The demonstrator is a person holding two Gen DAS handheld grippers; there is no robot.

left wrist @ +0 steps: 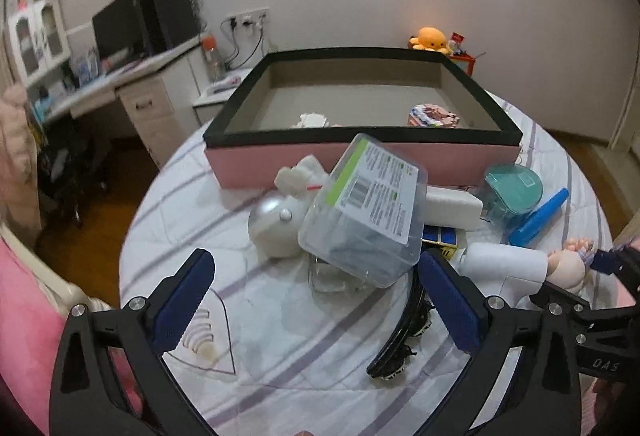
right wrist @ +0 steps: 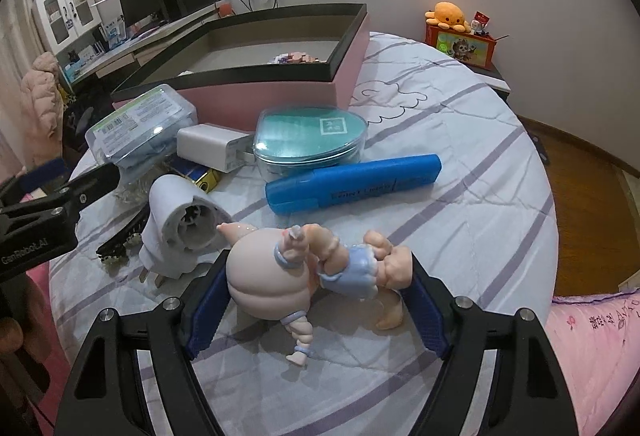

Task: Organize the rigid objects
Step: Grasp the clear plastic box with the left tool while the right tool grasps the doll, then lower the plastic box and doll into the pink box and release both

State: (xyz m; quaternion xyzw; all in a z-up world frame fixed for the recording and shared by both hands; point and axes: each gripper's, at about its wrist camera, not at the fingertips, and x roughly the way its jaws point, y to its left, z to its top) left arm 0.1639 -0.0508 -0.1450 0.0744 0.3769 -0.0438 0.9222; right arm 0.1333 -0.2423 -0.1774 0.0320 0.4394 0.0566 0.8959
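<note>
My right gripper point(right wrist: 318, 260) is shut on a small doll point(right wrist: 272, 272) lying on the quilted table cover; its head is against the left pad and its feet against the right pad. My left gripper point(left wrist: 316, 258) stands open just short of a tilted clear plastic box point(left wrist: 360, 212) with a green label, which leans on a pearl-grey round object point(left wrist: 272, 224); the pads do not press on it. The pink storage box with a black rim point(left wrist: 360, 160) stands behind, holding a few small items.
Loose on the cover lie a white charger block point(right wrist: 212, 148), a teal case point(right wrist: 308, 136), a blue pen case point(right wrist: 352, 184), a white cylindrical device point(right wrist: 180, 220) and a black hair clip point(left wrist: 400, 336). A desk stands far left and wooden floor lies beyond the table's edge.
</note>
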